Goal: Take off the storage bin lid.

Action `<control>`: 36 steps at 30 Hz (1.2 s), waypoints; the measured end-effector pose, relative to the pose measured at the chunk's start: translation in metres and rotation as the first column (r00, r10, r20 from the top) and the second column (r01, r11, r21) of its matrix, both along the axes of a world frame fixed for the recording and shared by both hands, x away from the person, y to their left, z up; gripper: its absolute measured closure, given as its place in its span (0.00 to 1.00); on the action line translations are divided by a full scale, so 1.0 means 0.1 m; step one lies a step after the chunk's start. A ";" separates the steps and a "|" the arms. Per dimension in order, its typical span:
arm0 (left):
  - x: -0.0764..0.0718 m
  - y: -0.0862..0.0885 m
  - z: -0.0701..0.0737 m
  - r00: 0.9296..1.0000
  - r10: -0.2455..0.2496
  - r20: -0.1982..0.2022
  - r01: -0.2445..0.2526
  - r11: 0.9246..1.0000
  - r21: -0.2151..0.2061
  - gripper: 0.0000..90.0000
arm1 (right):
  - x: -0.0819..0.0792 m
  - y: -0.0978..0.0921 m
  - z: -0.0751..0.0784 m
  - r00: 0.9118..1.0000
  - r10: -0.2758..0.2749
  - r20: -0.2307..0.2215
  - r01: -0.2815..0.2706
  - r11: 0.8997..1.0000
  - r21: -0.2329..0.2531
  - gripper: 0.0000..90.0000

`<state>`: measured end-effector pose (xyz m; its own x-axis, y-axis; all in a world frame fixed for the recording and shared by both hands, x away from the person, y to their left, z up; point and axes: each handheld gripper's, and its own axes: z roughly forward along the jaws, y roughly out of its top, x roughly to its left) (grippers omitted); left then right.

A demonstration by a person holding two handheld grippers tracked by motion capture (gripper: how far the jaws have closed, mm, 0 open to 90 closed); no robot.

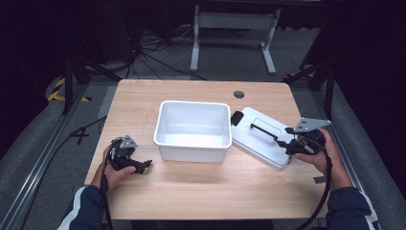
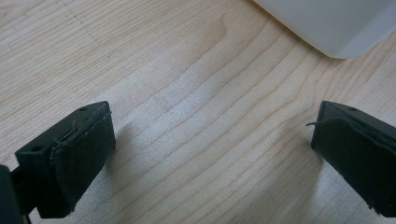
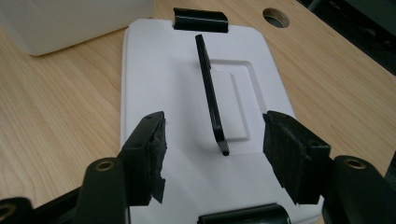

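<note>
Here, white lid (image 3: 187, 93) flat on the table (image 1: 191, 191), just right of the open white bin (image 1: 192, 129), black handle (image 3: 211, 98) raised. Right gripper (image 3: 212, 149) open, straddling the handle's near end: best centred, then closed squarely. Left gripper (image 2: 210, 140) open, empty, over bare wood.

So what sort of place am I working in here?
Likely a lab recording bay: a wooden table on grey carpet, loose cables on the floor, dark surrounds, and a handheld tool over a white lid.
</note>
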<state>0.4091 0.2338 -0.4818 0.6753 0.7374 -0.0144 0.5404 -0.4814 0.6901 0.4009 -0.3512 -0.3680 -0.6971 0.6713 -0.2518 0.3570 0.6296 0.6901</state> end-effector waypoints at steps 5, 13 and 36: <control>0.00 0.00 0.00 1.000 0.000 -0.001 0.000 1.000 0.000 0.00 | -0.08 -0.05 0.00 1.000 -0.011 0.013 0.011 1.000 -0.006 0.43; 0.00 0.00 0.00 1.000 0.001 0.000 -0.001 1.000 0.000 0.00 | -0.17 -0.08 -0.01 1.000 -0.004 0.021 0.004 1.000 -0.001 0.42; 0.00 0.00 0.00 1.000 0.002 -0.004 -0.002 1.000 0.000 0.00 | -0.45 -0.22 -0.18 0.998 -0.028 0.049 0.026 0.999 0.027 0.31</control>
